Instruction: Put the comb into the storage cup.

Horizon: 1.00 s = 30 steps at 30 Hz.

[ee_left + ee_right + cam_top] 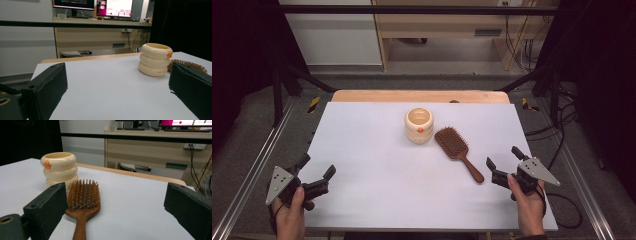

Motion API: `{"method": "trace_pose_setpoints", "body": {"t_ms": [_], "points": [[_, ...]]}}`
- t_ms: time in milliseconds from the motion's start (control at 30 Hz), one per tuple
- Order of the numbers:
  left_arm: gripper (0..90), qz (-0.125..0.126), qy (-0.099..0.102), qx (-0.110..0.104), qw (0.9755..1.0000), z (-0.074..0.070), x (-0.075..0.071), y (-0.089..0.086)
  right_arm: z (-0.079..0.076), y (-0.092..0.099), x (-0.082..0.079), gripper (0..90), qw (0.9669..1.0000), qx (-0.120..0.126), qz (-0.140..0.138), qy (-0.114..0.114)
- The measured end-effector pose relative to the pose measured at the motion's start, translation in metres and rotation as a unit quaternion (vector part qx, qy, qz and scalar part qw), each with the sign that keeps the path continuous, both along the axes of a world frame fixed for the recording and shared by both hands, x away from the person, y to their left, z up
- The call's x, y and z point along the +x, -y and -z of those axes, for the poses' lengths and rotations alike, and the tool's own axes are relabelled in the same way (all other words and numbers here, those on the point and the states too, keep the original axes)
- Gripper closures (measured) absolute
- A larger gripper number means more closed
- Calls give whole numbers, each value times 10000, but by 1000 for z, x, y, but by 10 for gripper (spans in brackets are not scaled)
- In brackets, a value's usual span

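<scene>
A cream ribbed cup (419, 125) with a small orange mark stands upright near the middle of the white table top (377, 175). Just right of it lies a brown wooden hairbrush (458, 151), bristles up, handle pointing toward the near right. My left gripper (316, 167) hovers at the table's near left edge, open and empty; in its own view the cup (155, 59) sits far ahead between the jaws. My right gripper (503, 157) is open at the near right, just beyond the brush handle's end. Its view shows the hairbrush (83, 200) and cup (59, 168) close ahead.
A wooden strip (419, 96) runs along the table's far edge. Metal rails (257, 165) flank both sides, and cables (562, 130) trail at the right. A desk with monitors (100, 7) stands behind the table.
</scene>
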<state>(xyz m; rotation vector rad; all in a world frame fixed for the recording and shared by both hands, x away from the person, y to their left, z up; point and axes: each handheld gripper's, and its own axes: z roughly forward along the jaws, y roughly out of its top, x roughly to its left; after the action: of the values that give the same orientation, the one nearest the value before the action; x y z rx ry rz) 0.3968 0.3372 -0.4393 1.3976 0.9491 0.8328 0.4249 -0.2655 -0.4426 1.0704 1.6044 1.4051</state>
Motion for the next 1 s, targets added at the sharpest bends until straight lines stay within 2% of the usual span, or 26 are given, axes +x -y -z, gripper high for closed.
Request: {"method": "trace_pose_setpoints", "body": {"t_ms": [367, 467, 633, 700, 900, 967, 1000], "points": [[17, -7, -19, 44, 10000, 0, 0, 1, -2, -4, 1, 47, 9981, 57, -87, -610], [17, -6, -17, 60, 10000, 0, 0, 1, -3, -5, 2, 54, 9976, 14, 25, -695], [17, -11, -30, 87, 10000, 0, 0, 2, -5, -6, 3, 70, 9960, 137, 188, -863], [17, -9, -35, 99, 9999, 0, 0, 2, -6, -7, 5, 78, 9946, 126, 245, -997], [17, -27, -57, 129, 9999, 1, 1, 3, -11, -12, 5, 88, 9897, -70, 103, -1429], [18, -37, -72, 162, 9998, 1, 1, 3, -12, -14, 6, 87, 9860, -216, 19, -1654], [17, -39, -85, 169, 9998, 1, 1, 4, -12, -17, 6, 87, 9831, -323, -37, -1800]]}}
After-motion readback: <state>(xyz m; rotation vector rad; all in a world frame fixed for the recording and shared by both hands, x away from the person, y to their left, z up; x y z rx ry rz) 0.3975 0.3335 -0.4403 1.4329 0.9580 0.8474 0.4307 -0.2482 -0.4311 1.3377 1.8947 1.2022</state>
